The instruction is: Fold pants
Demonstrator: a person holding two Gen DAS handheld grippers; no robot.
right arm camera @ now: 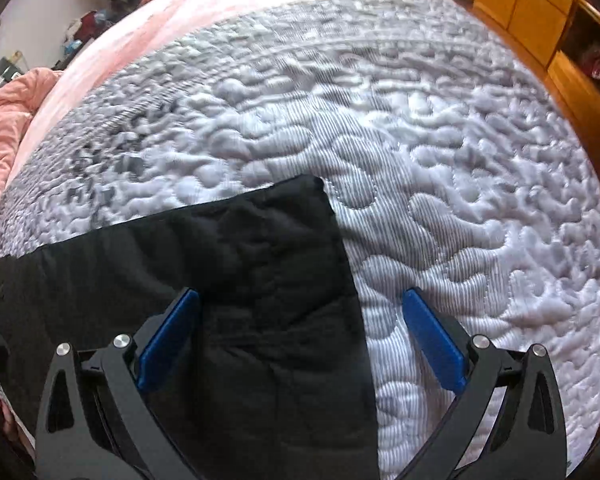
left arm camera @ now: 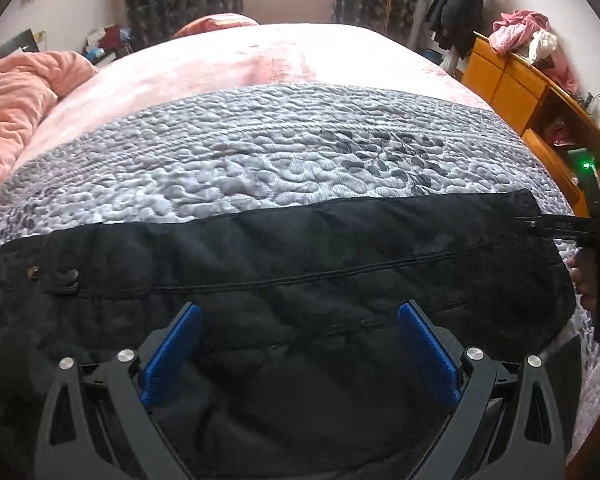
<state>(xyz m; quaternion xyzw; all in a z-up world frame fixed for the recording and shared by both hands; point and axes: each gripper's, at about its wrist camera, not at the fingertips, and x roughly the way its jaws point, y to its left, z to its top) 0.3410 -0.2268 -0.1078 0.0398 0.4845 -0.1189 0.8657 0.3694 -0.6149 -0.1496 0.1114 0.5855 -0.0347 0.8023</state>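
Black quilted pants [left arm camera: 300,264] lie flat across the grey quilted bedspread [left arm camera: 260,152], waistband and button at the left, leg ends at the right. My left gripper [left arm camera: 300,312] is open and empty above the middle of the pants. My right gripper [right arm camera: 300,300] is open and empty over the leg-end corner of the pants [right arm camera: 240,264], one finger above the fabric, the other above the bedspread [right arm camera: 460,200]. The right gripper also shows at the right edge of the left wrist view [left arm camera: 560,228], by the leg end.
A pink blanket [left arm camera: 240,60] covers the far part of the bed, with a crumpled pink duvet [left arm camera: 16,96] at the left. A wooden cabinet [left arm camera: 516,88] with piled clothes stands along the right side of the bed. Curtains and a window are at the back.
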